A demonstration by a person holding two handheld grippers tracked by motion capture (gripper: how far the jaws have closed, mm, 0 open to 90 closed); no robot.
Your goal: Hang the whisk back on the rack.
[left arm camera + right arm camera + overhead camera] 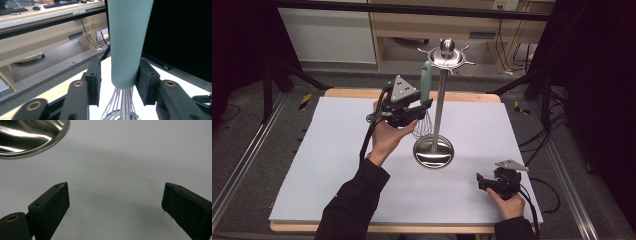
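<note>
A whisk with a pale green handle [426,80] [126,37] and wire loops [423,127] hangs from a hook of the steel utensil stand [439,100]. My left gripper [424,107] [119,75] is raised beside the stand with the handle's lower end between its jaws. The left pad [94,80] stands clear of the handle and the right pad [146,82] lies right beside it, so the gripper is open. My right gripper [482,181] [115,197] rests low over the white table sheet, wide open, with nothing between its pads.
The stand's round steel base [433,152] [30,137] sits mid-table on the white sheet [337,165]. Its hooked top ring [447,56] reaches out over the far edge. Behind the table are a wooden desk [37,42] and dark curtains.
</note>
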